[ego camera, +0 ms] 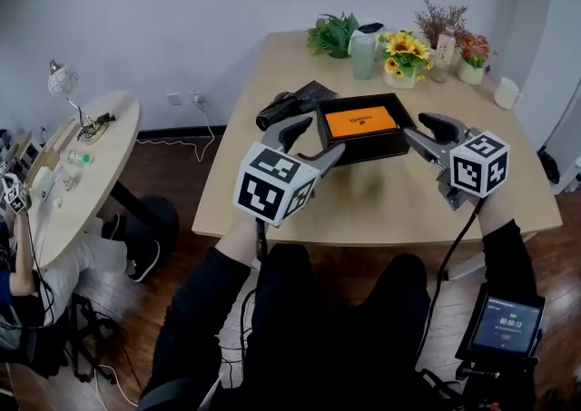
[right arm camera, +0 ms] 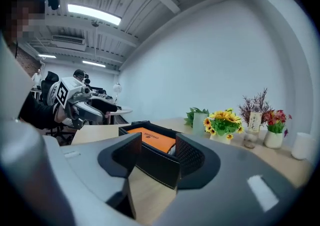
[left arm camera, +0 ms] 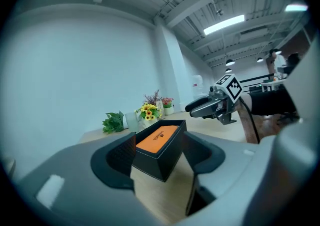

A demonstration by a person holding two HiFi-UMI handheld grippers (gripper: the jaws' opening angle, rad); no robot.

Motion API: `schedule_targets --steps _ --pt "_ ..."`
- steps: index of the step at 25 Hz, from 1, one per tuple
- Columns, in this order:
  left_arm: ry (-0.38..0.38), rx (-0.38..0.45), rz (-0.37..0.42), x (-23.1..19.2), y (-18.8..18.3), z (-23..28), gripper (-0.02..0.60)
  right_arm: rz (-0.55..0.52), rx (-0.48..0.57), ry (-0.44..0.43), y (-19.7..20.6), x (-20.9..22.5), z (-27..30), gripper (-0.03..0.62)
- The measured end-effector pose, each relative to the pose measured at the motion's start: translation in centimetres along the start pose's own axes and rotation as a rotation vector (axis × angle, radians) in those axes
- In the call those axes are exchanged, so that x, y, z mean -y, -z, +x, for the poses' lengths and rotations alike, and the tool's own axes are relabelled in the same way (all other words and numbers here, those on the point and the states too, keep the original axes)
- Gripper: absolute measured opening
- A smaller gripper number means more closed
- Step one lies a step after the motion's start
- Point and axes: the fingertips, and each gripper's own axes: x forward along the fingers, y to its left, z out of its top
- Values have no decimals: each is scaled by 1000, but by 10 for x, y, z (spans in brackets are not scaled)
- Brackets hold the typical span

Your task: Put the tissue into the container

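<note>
Closest to me are the person's dark sleeves and lap, and just above them the marker cube of the left hand-held gripper point(ego camera: 318, 141), held over the near edge of the bench point(ego camera: 381, 205). Its jaws stand partly apart with nothing pinched: in the left gripper view the near corner of the black container point(left arm camera: 160, 162) shows through the gap, but the pads do not press on it. The right hand-held gripper point(ego camera: 419, 131) hovers at the container's point(ego camera: 372, 151) right end, likewise released and empty; in its own view only the container wall point(right arm camera: 155, 162) lies beyond the gap. The tissue point(ego camera: 361, 122), an orange flat pack, already lies inside the container, lying flat below the rim and filling most of the floor; both gripper views show its orange top point(left arm camera: 157, 137) point(right arm camera: 152, 139) just under the edge. I judge the placing done, or short only of a nudge to seat it. If I had to handle it again, I would expect the pack to be light and soft, giving way under the pads, with a wrapper that looks smooth and may slip. I would take it across the narrow width near the middle, closing gently, since a pinch at one end would probably let it sag or fold. Behind the container stand sunflowers point(ego camera: 406, 55) and a green plant point(ego camera: 334, 34), well apart from both tools.
</note>
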Motion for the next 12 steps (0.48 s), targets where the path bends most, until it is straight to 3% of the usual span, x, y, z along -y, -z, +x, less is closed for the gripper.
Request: schedule_targets --steps 7,12 --pt "-44 106 27 25 0 -45 278 -42 94 36 -10 -49 -37 207" --pt "-31 137 18 50 12 -57 278 -63 125 49 -6 -86 -60 201"
